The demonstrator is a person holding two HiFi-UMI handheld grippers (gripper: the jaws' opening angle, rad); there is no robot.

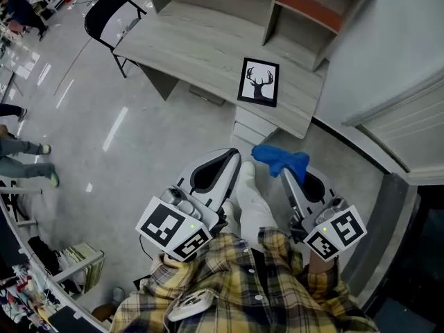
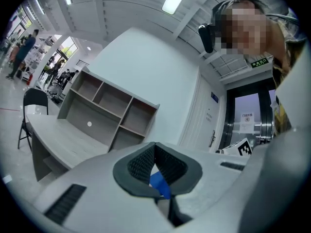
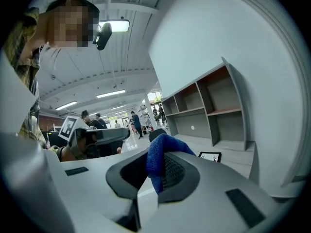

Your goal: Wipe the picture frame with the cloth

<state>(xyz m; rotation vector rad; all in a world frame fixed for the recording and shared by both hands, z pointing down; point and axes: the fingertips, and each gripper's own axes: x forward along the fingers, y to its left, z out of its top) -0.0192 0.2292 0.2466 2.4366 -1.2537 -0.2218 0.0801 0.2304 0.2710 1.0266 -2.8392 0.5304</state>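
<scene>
From the head view, my right gripper (image 1: 286, 174) is clamped on the blue cloth (image 1: 281, 160), which bunches up above the jaw tips. My left gripper (image 1: 234, 157) is next to it with its jaws drawn together and nothing between them. The picture frame (image 1: 259, 82), with its antlered deer print, lies flat on the grey desk (image 1: 194, 47), near the end of the desk closest to me and just inside its front edge. The open shelf unit (image 1: 298, 5) stands along the desk's back edge. Both tools are held in front of my body over the floor, well apart from the frame.

In the left gripper view, the left gripper (image 2: 154, 148) shows its ribbed pads meeting at the tips. It carries nothing. A scrap of blue (image 2: 159, 183) shows through the gap below the tips, and I cannot tell what it is. The desk (image 2: 53, 137) and shelf unit (image 2: 107, 106) are off to the left.

In the right gripper view, the right gripper (image 3: 158, 166) pinches a fold of the cloth (image 3: 160, 152) between its pads. The frame (image 3: 210, 156) is ahead on the desk (image 3: 233, 154), apart from the cloth.

By my reckoning the task has barely begun. The cloth is in my grip, but it hasn't touched the frame, so I have the whole reach to the desk and all of the wiping left to do. The frame lies loose, so I may need the left tool to steady it.
</scene>
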